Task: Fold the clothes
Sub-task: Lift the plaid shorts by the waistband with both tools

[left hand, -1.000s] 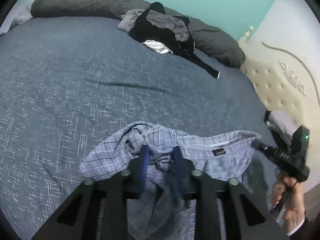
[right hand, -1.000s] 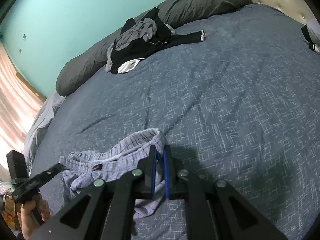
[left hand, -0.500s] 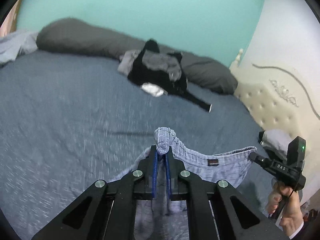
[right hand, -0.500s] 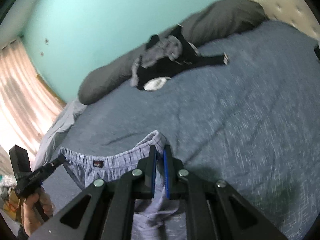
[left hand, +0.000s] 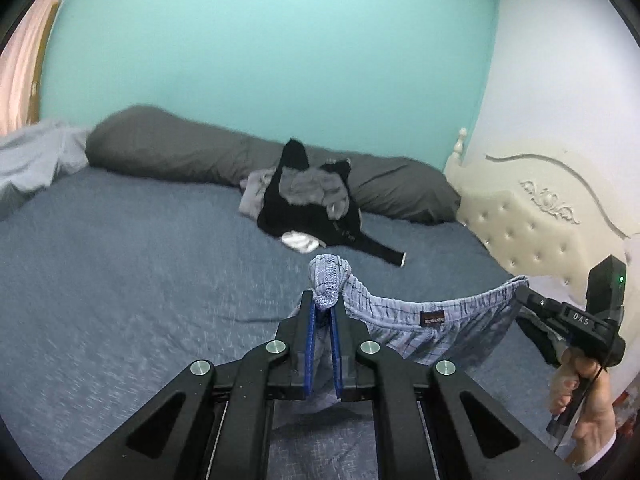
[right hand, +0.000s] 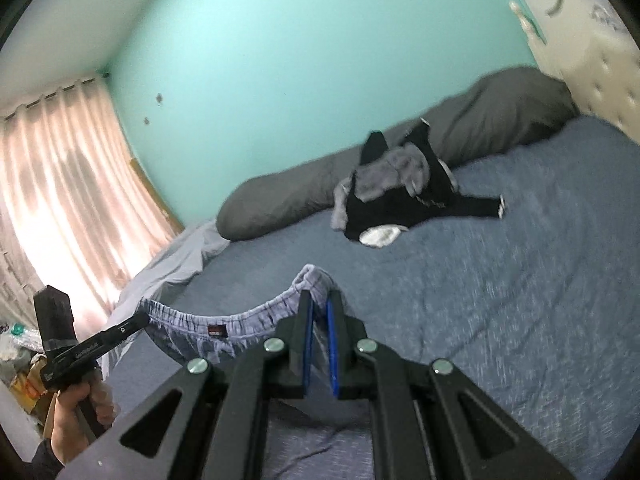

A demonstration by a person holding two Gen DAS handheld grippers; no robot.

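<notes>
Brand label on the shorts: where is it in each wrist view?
Left wrist: label on the waistband, lower right of centre, between the left gripper and right gripper.
Right wrist: label lower left, left of the right gripper.
Shared landmark: the black clothes pile by the grey pillow.

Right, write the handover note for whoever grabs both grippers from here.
Left gripper: shut on one end of the waistband of the blue plaid shorts.
Right gripper: shut on the other end.
The shorts hang stretched between the two, above the blue bedspread; waistband label faces the cameras.
Done: shorts picked up and spread. No fold made yet.
Left: lay them flat, fold them, then take on the pile of dark clothes by the grey pillow.
</notes>
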